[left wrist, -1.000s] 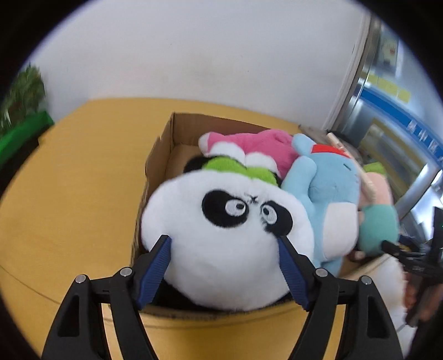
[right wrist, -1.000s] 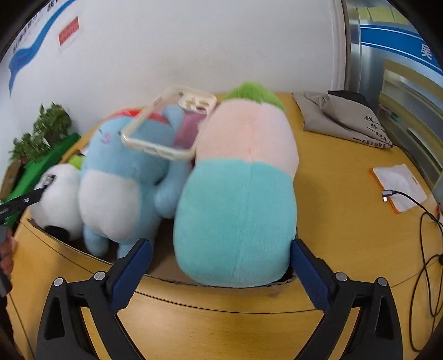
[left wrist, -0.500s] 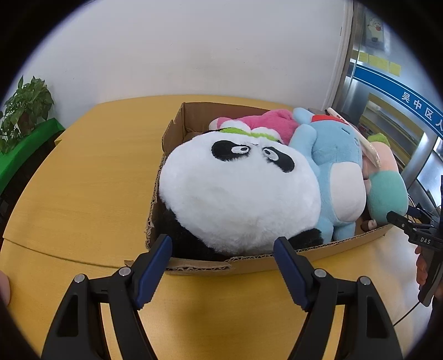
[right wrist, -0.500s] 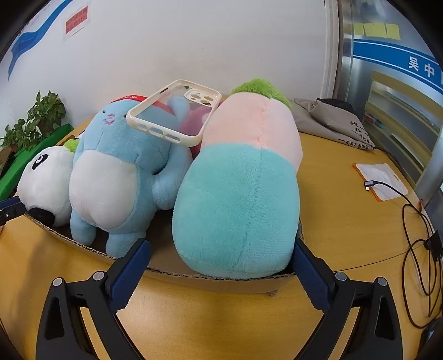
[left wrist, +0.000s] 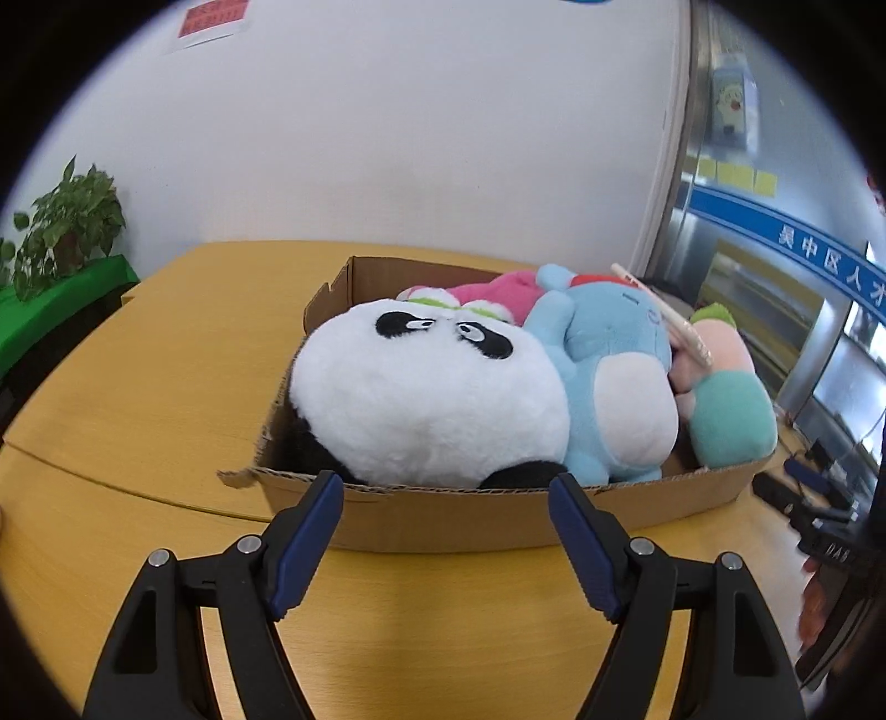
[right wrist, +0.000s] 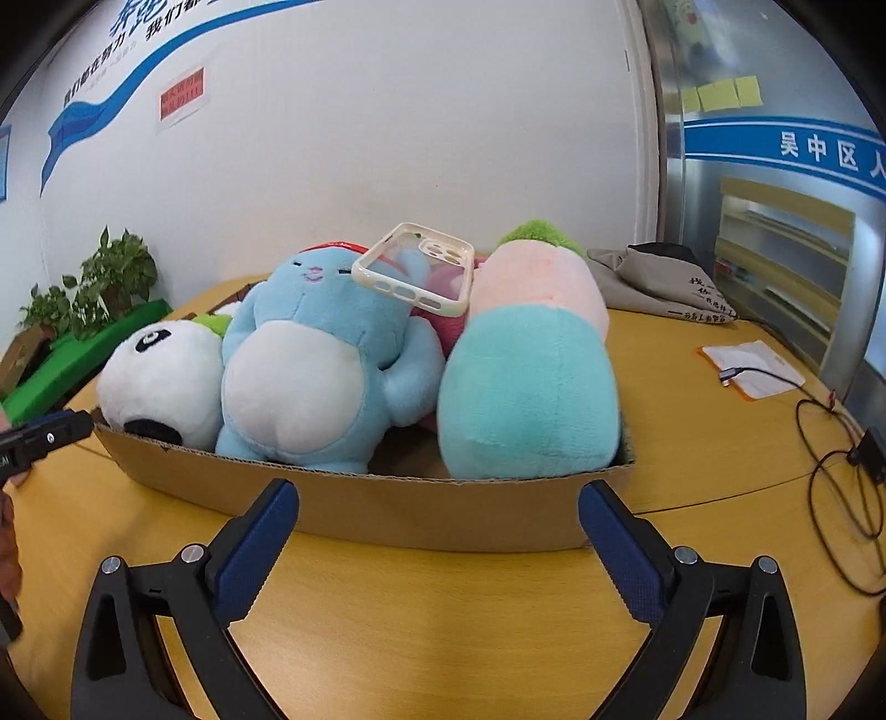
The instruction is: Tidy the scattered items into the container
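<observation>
Cardboard box [right wrist: 432, 512] stands on the yellow table [right wrist: 443, 626] and I see it is full: panda plush [left wrist: 426, 399] at one end, blue plush [right wrist: 315, 365] in the middle, teal-and-pink plush [right wrist: 531, 382] at the other end. On the blue plush leans a cream phone case [right wrist: 415, 268]. My left gripper [left wrist: 443, 531] and right gripper [right wrist: 437, 537] hang before the box with jaws spread wide, gripping nothing.

A blue band [right wrist: 775, 147] on the glass partition read "吴中区人" in white. The blue wall banner [right wrist: 166, 33] carried white characters, cut off and unclear. The red notice [right wrist: 183, 99] and the grey bag's [right wrist: 664, 282] black print were too small to read.
</observation>
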Demonstrator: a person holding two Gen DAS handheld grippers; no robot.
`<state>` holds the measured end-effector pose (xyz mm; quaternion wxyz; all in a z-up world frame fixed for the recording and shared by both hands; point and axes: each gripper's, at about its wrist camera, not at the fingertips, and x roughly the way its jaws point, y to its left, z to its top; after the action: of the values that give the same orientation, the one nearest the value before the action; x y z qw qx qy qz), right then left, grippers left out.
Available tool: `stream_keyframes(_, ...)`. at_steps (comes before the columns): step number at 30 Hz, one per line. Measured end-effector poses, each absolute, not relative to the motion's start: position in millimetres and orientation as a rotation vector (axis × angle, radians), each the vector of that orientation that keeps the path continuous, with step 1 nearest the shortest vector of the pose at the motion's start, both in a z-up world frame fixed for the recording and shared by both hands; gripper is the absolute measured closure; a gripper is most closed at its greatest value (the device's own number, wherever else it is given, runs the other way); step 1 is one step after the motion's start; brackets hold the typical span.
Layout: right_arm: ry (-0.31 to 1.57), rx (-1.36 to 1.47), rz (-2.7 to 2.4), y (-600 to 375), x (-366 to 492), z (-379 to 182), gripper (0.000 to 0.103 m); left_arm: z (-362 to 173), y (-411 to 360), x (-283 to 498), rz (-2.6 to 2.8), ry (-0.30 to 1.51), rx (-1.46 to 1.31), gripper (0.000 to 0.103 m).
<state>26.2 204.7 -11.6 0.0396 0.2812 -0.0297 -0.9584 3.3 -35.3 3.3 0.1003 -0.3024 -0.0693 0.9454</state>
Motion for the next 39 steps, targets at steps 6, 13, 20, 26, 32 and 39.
stream_keyframes(6,-0.071,0.914,-2.921,187.4,13.7,-37.7,0.000,-29.5,-14.2,-3.9,2.828,-0.179,-0.909,0.025)
stream_keyframes(13,-0.093,0.912,-2.911,183.7,4.8,-38.2,0.000,-40.7,-18.4,-14.1,2.829,-0.232,-0.932,0.024)
stream_keyframes(20,-0.091,0.920,-2.946,184.5,6.8,-37.3,0.000,-33.9,-26.0,-7.9,2.851,-0.248,-0.876,0.024)
stream_keyframes(26,0.094,0.725,-3.003,167.6,20.1,-19.6,0.000,-14.2,-14.7,-13.1,2.973,-0.253,-0.809,0.023)
stream_keyframes(32,0.105,0.740,-2.992,160.8,3.2,-24.2,0.000,-12.2,-3.3,-12.2,2.971,-0.183,-0.754,0.023)
stream_keyframes(39,0.175,0.765,-3.019,152.4,-0.6,-28.1,0.000,-20.2,33.3,1.6,2.886,0.004,-0.760,0.023)
